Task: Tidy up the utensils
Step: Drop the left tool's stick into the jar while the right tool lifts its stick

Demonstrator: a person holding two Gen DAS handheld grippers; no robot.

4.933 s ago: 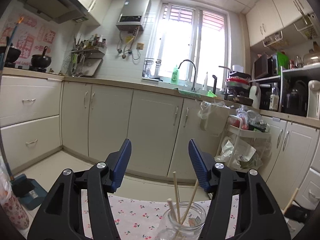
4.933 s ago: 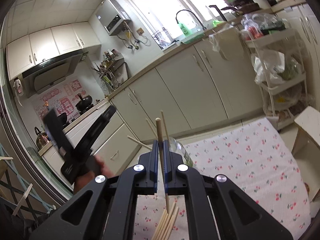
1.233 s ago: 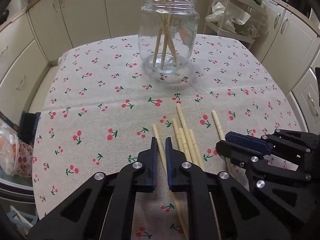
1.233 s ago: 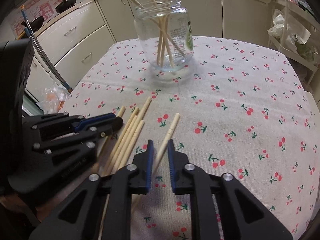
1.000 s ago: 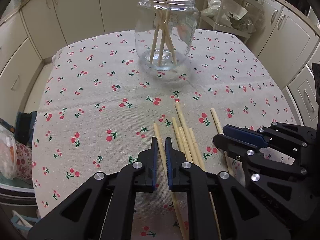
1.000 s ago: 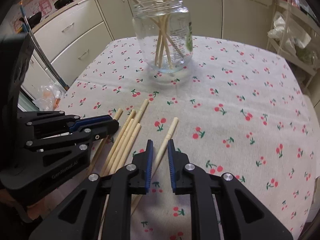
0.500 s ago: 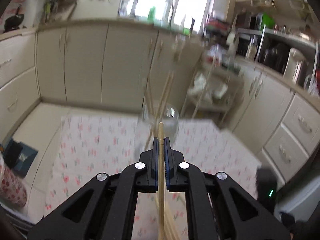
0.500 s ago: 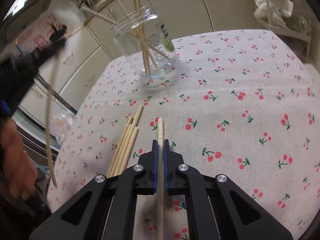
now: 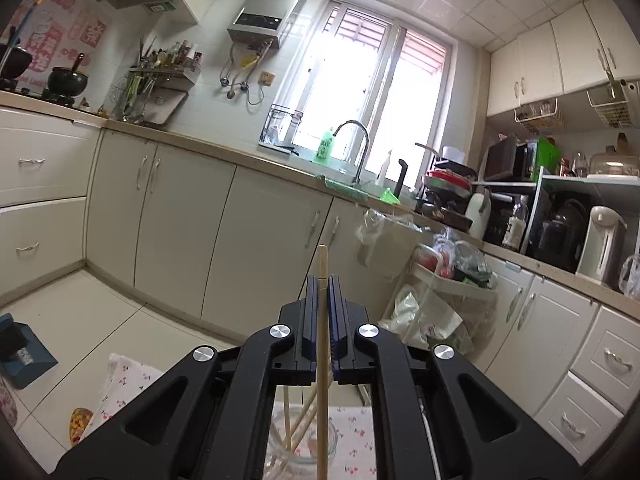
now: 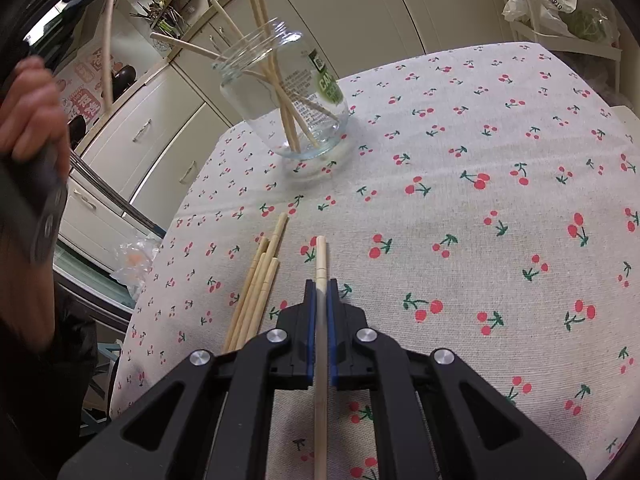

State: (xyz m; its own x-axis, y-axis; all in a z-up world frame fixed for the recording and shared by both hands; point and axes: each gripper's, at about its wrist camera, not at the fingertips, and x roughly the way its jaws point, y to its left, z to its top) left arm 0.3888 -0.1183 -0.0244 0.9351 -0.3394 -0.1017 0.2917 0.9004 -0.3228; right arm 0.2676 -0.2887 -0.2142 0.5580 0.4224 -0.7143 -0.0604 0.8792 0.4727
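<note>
**Two grippers, one chopstick in each**

In the right wrist view, nearest to us, the right gripper (image 10: 319, 292) has its jaws clenched on a pale wooden chopstick (image 10: 320, 264). The stick is thin and straight, with a blunt tip that juts past the fingertips over the cherry-print tablecloth (image 10: 480, 168). Just to its left we see a small bundle of loose chopsticks (image 10: 260, 280) lying side by side on the cloth. Farther off stands a clear glass jar (image 10: 288, 96) with a green label, holding several more sticks that lean out of its mouth. At the upper left, a hand (image 10: 28, 108) holds the left gripper (image 9: 323, 286) aloft. In the left wrist view, its jaws grasp a second chopstick (image 9: 322, 320) upright above the jar, with kitchen cabinets (image 9: 256, 240) beyond.
</note>
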